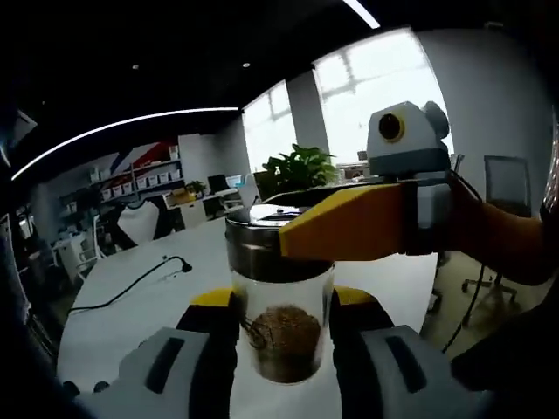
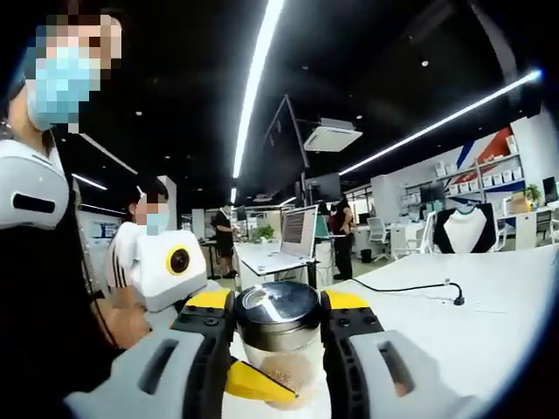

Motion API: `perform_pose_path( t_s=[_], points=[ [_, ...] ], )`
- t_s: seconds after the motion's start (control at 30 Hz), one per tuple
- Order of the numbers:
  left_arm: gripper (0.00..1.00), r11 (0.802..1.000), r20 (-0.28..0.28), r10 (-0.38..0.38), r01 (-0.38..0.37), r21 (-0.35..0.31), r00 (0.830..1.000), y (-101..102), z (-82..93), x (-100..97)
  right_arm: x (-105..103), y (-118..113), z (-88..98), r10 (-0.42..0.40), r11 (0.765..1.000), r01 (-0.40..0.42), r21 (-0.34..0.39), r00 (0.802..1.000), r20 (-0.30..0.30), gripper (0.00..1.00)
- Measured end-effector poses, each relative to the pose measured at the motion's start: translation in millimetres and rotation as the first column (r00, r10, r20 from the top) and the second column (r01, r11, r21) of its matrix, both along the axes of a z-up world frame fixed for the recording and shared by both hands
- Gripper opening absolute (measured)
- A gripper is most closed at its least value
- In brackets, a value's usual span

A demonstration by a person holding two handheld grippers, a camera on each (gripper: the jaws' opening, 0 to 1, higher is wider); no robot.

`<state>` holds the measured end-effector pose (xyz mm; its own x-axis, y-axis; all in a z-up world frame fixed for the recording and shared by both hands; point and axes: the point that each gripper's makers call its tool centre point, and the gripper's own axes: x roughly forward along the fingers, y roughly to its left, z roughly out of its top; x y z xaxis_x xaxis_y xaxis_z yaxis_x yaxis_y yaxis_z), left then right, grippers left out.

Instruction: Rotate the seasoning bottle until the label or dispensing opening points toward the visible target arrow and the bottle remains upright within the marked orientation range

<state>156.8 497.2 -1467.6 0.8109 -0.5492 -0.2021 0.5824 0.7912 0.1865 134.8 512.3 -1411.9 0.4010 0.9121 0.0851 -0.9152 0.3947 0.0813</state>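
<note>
Left gripper view, bottle clamped, table edge near

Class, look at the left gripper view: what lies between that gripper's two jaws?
The seasoning bottle: a clear jar with brown seasoning and a metal lid. The left gripper holds its glass body; the right gripper reaches its lid.

Low in the left gripper view, the seasoning bottle is clear glass with brown grains inside and a dark, shiny metal lid. The left gripper has grey jaws tipped in yellow. From the right of the frame, the right gripper reaches in, yellow. The table is white.
</note>
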Motion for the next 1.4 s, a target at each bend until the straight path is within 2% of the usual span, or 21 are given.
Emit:
perform_pose_path(
  t_s=[0.17,0.2,0.27,0.37,0.5,0.57,0.73,0.83,0.9,0.93,1.03,1.07,1.13,1.2,1.27,1.4],
  points=[
    [0.43,0.999,0.012,0.047,-0.047,0.003,0.999,3.3,0.2,2.0,5.1,3.0,0.5,-0.176,0.984,0.176,0.004,0.984,-0.007,0.37],
    [0.43,0.999,0.014,0.05,-0.05,0.006,0.999,3.6,0.2,1.8,4.7,3.1,0.5,-0.187,0.982,0.187,0.002,0.982,-0.011,0.37],
    [0.43,0.999,0.015,0.045,-0.045,0.005,0.999,4.0,0.4,1.2,2.4,4.3,1.3,-0.167,0.986,0.167,-0.017,0.986,0.008,0.36],
    [0.43,1.0,0.032,0.013,-0.013,-0.003,0.999,4.2,3.3,-3.3,0.3,2.3,2.8,-0.104,0.994,0.104,-0.034,0.995,-0.006,0.36],
    [0.42,0.998,0.019,-0.063,0.063,-0.029,0.998,0.2,6.3,-9.4,-2.4,-0.8,2.8,0.016,0.997,-0.015,-0.076,1.0,0.022,0.35],
    [0.42,0.994,-0.001,-0.099,0.098,-0.056,0.995,-2.6,6.2,-12.3,-6.1,-0.3,2.7,0.076,0.992,-0.073,-0.098,0.997,0.032,0.35],
    [0.42,0.984,-0.03,-0.164,0.162,-0.07,0.986,-8.7,4.8,-16.4,-14.4,-1.1,0.9,0.199,0.971,-0.188,-0.151,0.978,0.061,0.35],
    [0.42,0.987,-0.029,-0.156,0.154,-0.051,0.987,-11.2,3.6,-16.9,-16.2,-2.4,-0.1,0.247,0.959,-0.233,-0.161,0.966,0.071,0.36],
    [0.42,0.993,-0.023,-0.114,0.114,-0.035,0.993,-7.9,2.8,-13.3,-9.9,-3.6,-1.8,0.244,0.962,-0.238,-0.136,0.969,0.03,0.36],
    [0.42,0.994,-0.026,-0.102,0.101,-0.028,0.994,-6.9,1.8,-12.5,-8.9,-2.6,-3.1,0.237,0.963,-0.231,-0.136,0.971,0.026,0.36],
    [0.42,1.0,-0.03,0.007,-0.006,0.012,1.0,3.7,-4.7,-3.0,1.9,-1.6,-9.0,0.138,0.979,-0.136,-0.149,0.99,0.004,0.36],
    [0.42,0.998,-0.032,0.053,-0.052,0.028,0.998,9.0,-7.7,0.4,6.4,-0.4,-12.6,0.086,0.984,-0.088,-0.155,0.996,-0.02,0.36],
    [0.42,0.994,-0.008,0.091,-0.09,0.065,0.996,14.0,-9.4,4.8,11.9,3.2,-16.5,-0.008,0.985,0.004,-0.171,1.0,-0.025,0.36],
    [0.42,0.992,0.004,0.1,-0.1,0.072,0.995,14.4,-9.1,6.0,14.2,5.5,-16.1,-0.067,0.984,0.062,-0.167,0.998,-0.023,0.36],
    [0.42,0.991,0.011,0.107,-0.108,0.076,0.994,14.7,-7.9,6.7,16.8,6.8,-14.6,-0.135,0.982,0.127,-0.14,0.99,-0.05,0.36],
    [0.42,0.992,0.028,0.102,-0.103,0.078,0.994,15.1,-5.8,5.5,17.2,5.8,-12.9,-0.128,0.984,0.118,-0.135,0.989,-0.072,0.36]
  ],
)
